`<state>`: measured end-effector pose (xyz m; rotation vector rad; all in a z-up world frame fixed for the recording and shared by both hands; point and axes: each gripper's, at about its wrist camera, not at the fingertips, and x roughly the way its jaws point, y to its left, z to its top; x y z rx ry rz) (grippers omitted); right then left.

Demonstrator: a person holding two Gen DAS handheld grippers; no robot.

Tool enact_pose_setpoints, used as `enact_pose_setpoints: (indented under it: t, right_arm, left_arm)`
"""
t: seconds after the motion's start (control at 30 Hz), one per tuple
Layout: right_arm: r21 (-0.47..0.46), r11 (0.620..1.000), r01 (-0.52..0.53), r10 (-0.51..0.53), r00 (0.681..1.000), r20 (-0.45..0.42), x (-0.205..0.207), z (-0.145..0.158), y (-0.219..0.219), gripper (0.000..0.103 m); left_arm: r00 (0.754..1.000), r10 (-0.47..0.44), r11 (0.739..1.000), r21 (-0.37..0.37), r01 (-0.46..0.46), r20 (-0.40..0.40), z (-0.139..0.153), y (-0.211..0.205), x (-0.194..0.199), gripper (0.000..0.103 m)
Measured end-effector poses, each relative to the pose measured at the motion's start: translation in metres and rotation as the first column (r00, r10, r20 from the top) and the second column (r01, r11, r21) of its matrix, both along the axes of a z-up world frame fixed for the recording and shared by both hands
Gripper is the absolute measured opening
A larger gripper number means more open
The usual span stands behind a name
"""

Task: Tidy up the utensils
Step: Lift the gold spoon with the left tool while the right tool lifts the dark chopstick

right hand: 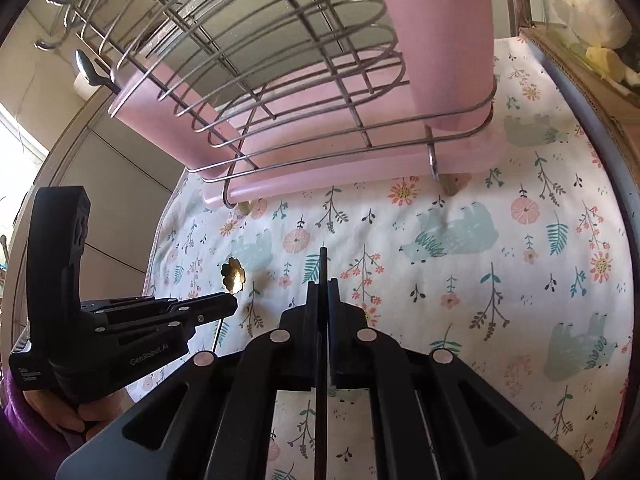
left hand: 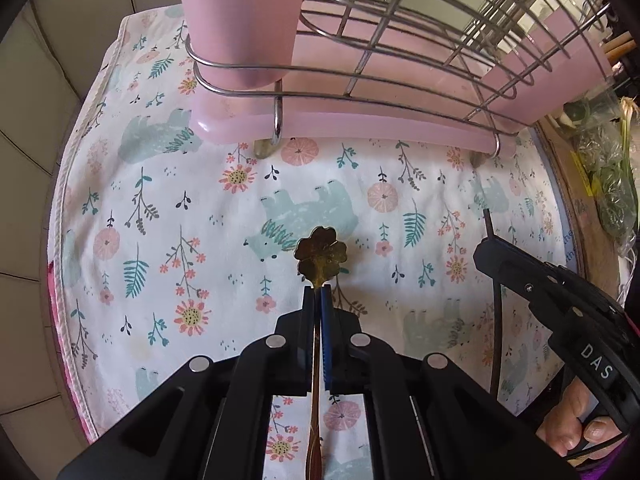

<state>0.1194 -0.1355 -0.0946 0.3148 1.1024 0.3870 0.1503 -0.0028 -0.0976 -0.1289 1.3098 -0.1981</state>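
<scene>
My left gripper [left hand: 319,289] is shut on a gold utensil [left hand: 321,255] with a flower-shaped end, held above the floral cloth [left hand: 168,216]. The flower end sticks out past the fingertips; the rest runs back between the jaws. It also shows in the right wrist view [right hand: 233,275], ahead of the left gripper [right hand: 233,304]. My right gripper [right hand: 322,282] is shut on a thin black utensil handle [right hand: 322,258] that pokes past the tips. In the left wrist view the right gripper [left hand: 486,246] sits at the right with the black handle [left hand: 487,220].
A wire dish rack [left hand: 384,60] on a pink tray [left hand: 360,124] stands ahead, with pink holders at its ends [left hand: 240,20] [right hand: 444,40]. A silver spoon [right hand: 90,70] rests at the rack's far left. A cardboard box edge [left hand: 576,208] with bagged greens lies right.
</scene>
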Motion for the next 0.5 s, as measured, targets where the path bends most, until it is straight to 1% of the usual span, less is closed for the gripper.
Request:
enact_pose_setpoints:
  t: [0.2, 0.37, 0.5]
  right_arm:
    - [0.029, 0.999, 0.04, -0.042, 0.997, 0.061, -0.006, 0.015, -0.016, 0.005]
    - [0.051, 0.997, 0.055, -0.06, 0.993, 0.105, -0.012, 0.028, -0.026, 0.005]
    - [0.074, 0.995, 0.064, -0.074, 0.988, 0.137, -0.02, 0.042, -0.044, 0.005]
  left_arm:
    - [0.993, 0.056, 0.997, -0.063, -0.05, 0.106, 0.026, 0.012, -0.015, 0.002]
    - [0.977, 0.085, 0.994, -0.085, -0.069, 0.197, 0.048, 0.023, -0.025, 0.002]
    - [0.961, 0.105, 0.991, -0.106, -0.08, 0.256, 0.064, 0.032, -0.035, 0.002]
